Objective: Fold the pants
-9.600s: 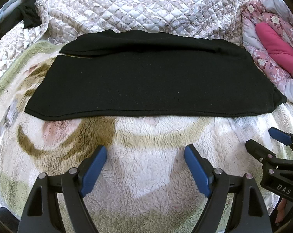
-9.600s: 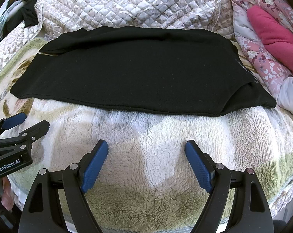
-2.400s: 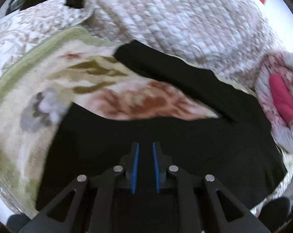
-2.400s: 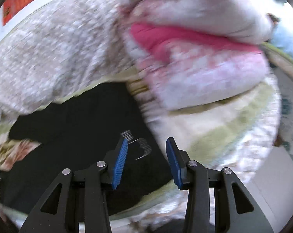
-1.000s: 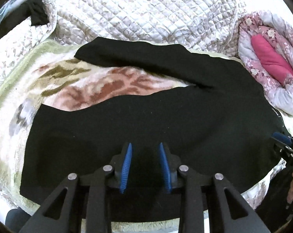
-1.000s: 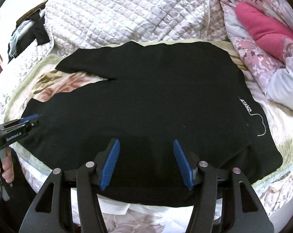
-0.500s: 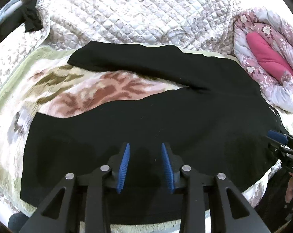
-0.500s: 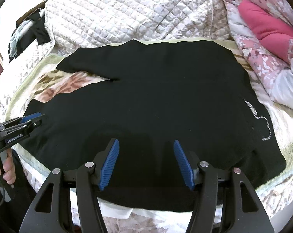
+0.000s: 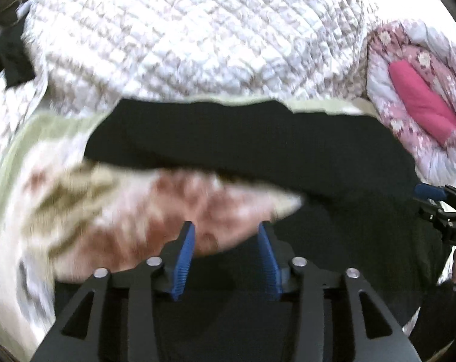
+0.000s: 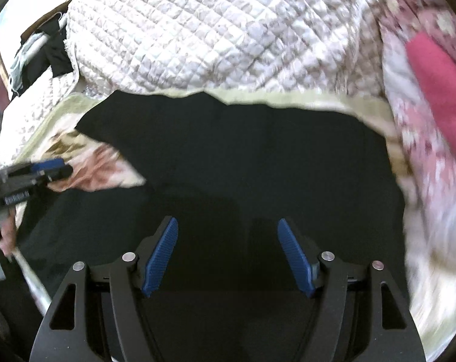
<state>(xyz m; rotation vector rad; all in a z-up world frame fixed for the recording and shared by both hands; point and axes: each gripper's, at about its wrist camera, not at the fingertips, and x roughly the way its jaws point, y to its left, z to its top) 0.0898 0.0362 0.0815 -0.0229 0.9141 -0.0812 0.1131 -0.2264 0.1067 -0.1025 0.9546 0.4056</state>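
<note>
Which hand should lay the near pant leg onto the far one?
Probably left: the left gripper, jaws opening and empty, hangs over the legs' split in the black pants; the right gripper, also opening and empty, sits over the waist end.

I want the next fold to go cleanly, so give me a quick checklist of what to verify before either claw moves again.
1. Left claw free of cloth: ok, jaws opening, nothing between them.
2. Right claw free of cloth: ok, jaws opening, nothing pinched.
3. Black pants flat on the fleece blanket: ok, as far as the blur shows.
4. Legs stacked together: not ok, they lie apart with blanket showing between them.
5. Hems in view: cannot tell, the picture is blurred.
6. Quilt clear of the pants: ok, behind the far edge.
</note>
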